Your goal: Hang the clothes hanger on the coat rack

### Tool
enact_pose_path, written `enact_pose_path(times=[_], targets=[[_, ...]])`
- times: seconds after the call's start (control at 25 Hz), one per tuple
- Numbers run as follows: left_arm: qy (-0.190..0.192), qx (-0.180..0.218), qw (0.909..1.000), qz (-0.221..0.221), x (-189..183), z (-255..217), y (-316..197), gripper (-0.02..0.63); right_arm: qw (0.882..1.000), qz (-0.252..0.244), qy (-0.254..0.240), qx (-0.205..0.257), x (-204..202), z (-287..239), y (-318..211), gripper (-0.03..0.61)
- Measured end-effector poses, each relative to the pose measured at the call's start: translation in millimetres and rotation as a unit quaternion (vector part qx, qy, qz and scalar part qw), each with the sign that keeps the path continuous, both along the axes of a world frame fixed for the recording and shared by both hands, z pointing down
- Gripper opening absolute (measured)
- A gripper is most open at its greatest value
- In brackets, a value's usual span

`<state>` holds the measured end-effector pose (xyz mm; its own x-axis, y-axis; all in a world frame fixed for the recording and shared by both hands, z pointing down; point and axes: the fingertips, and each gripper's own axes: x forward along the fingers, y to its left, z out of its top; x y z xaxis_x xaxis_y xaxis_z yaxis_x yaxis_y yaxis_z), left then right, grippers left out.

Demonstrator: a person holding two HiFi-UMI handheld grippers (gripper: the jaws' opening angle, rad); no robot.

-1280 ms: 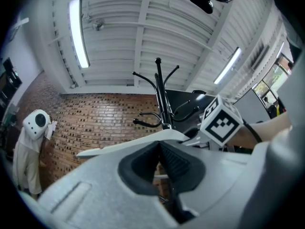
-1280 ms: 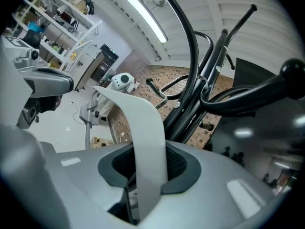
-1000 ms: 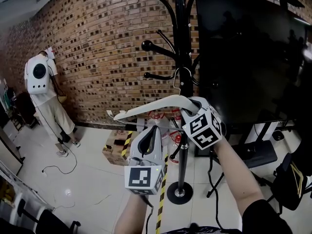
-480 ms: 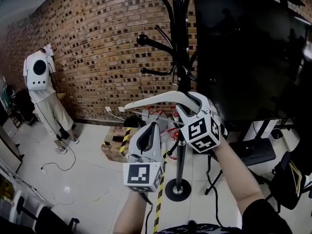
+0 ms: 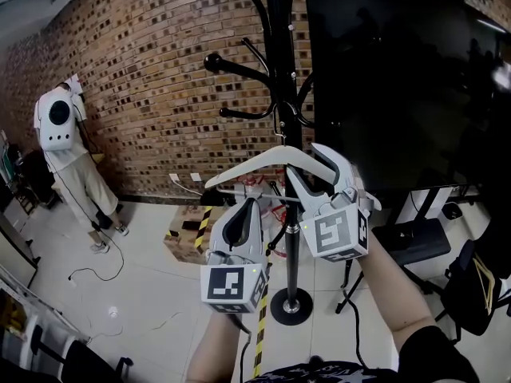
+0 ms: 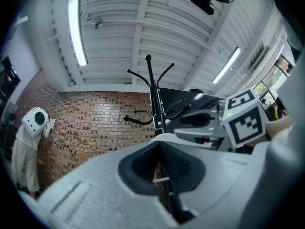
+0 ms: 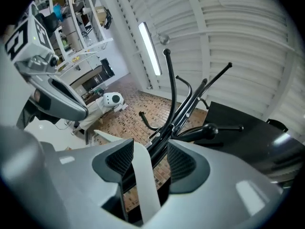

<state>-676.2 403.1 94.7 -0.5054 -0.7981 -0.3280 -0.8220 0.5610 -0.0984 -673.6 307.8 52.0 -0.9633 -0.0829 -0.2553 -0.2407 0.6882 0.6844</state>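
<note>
So there's one hanger [image 5: 275, 159], one coat rack [image 5: 281, 70], and two grippers. The hanger's long axis runs left-right across the head view, dipping a bit to the left. Its hook [image 5: 279, 134] sits right against the rack's pole, up and ahead of both grippers. I honestly can't tell if it's actually over a peg yet.

The right gripper [image 5: 314, 171] is the nearer one to the hook. Its jaws have just been opening and now stand wide, with the hanger's right shoulder between them, only brushing one pad. The left gripper [image 5: 246, 209] is lower, jaws together, apparently pinching the thin bottom bar.
</note>
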Motion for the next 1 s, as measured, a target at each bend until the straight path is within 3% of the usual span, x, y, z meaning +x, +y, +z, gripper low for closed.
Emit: enact_pose_path(times=[0.24,0.44,0.56,0.64,1.0], targets=[[0.004,-0.004,1.0000,0.003,7.5,4.7,-3.0,0.005,1.000,-0.024,-0.008,0.017,28.2,5.7,27.5,0.222],[0.017,-0.015,0.9997,0.010,16.8,20.6,-5.7,0.005,0.999,-0.026,-0.001,-0.023,34.6,37.0,34.5,0.186],[0.025,-0.018,0.9994,0.012,23.0,30.7,-4.1,0.005,0.999,-0.019,-0.001,-0.039,40.2,51.3,36.9,0.125],[0.033,-0.020,0.9992,0.009,26.8,38.6,-2.0,0.005,0.999,-0.014,0.006,-0.051,44.5,61.5,37.3,0.048],[0.061,-0.045,0.9968,0.026,43.0,73.3,-4.0,0.005,0.990,-0.032,0.043,-0.129,57.0,110.4,40.8,0.008]])
